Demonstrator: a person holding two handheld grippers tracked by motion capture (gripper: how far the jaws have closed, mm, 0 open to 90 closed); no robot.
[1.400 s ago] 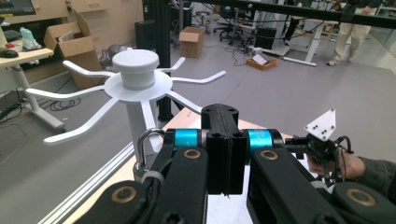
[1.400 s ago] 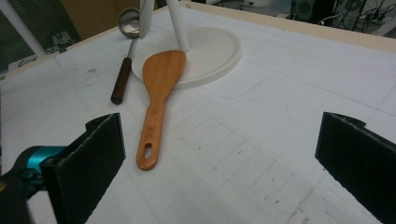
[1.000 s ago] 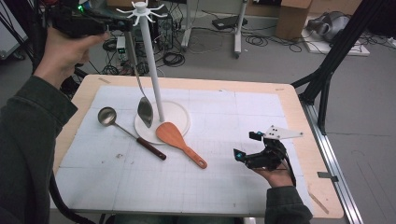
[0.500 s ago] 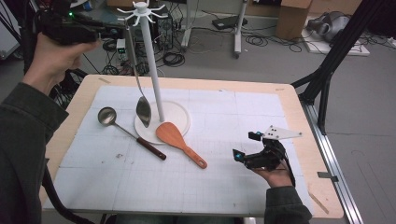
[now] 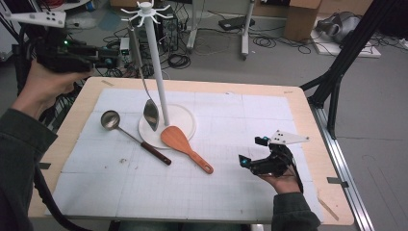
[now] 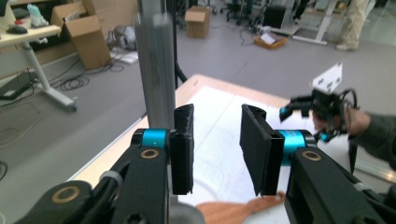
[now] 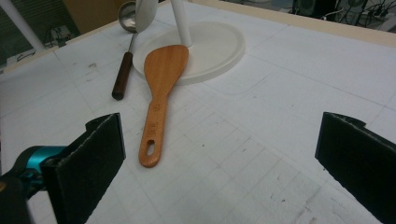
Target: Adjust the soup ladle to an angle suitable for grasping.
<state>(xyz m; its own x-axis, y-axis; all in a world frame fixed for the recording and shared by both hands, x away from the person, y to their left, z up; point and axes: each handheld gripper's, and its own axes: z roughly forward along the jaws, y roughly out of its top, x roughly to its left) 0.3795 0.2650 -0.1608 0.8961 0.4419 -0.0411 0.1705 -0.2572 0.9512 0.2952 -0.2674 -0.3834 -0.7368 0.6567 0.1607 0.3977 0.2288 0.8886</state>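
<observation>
A white rack (image 5: pixel 156 67) stands on its round base (image 5: pixel 185 120) at the table's back. From one of its top hooks a metal spoon (image 5: pixel 151 114) hangs, bowl low over the base. A steel ladle (image 5: pixel 110 119) and a wooden spatula (image 5: pixel 175 138) lie on the mat. My left gripper (image 5: pixel 114 57) is held high, left of the rack; its jaws have just been opening, and nothing is between them (image 6: pixel 217 114). My right gripper (image 5: pixel 250 151) rests on the table at the right, open and empty (image 7: pixel 224 149), facing the spatula (image 7: pixel 161 84).
A white gridded mat (image 5: pixel 231 192) covers the wooden table (image 5: pixel 308 120). The rack's pole (image 6: pixel 156 70) rises close behind my left jaws. A black frame leg (image 5: pixel 337 77) stands off the table's right edge. Cables and boxes lie on the floor beyond.
My left gripper has drawn away leftward and lower from the rack's top hooks, and its jaws have parted. The spoon stays hanging. My right gripper has kept still.
</observation>
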